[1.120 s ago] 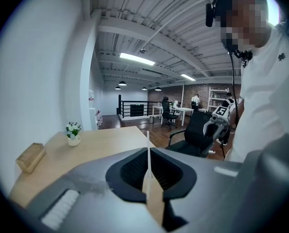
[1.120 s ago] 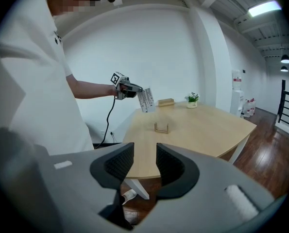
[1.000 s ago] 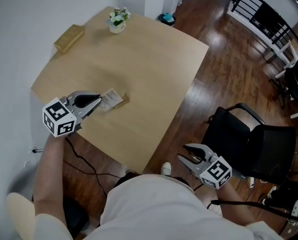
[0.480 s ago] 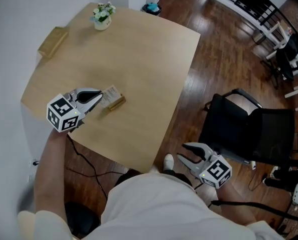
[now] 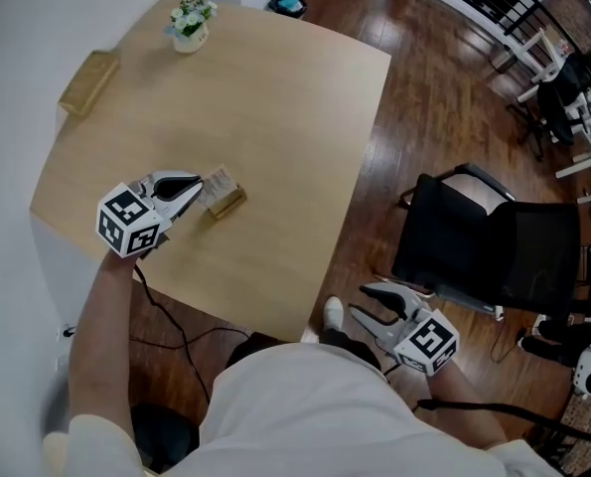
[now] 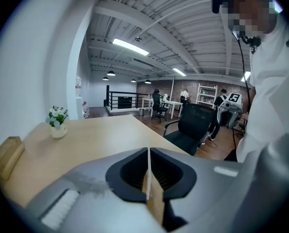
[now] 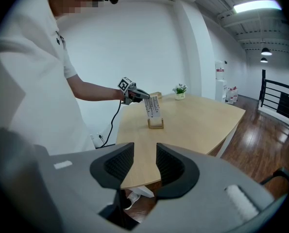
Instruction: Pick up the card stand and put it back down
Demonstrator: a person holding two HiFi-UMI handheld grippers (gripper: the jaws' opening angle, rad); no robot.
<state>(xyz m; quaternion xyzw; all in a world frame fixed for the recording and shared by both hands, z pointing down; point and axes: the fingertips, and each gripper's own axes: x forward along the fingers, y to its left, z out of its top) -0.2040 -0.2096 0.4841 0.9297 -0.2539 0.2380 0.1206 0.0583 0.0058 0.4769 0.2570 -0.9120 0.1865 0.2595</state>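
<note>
bright, even indoor light in all views. ceiling strip lights (image 6: 126, 43) show in the left gripper view, and another light (image 7: 253, 5) at the top right of the right gripper view is slightly blown out. head view: white wall (image 5: 37, 48) washed out, sheen on the wood floor (image 5: 444, 97), shadows on the table (image 5: 275, 97) soft and faint. both gripper views are fisheye with black corners and lines bowed at the edges. left gripper (image 6: 148, 152) close to the lens looks soft.
</note>
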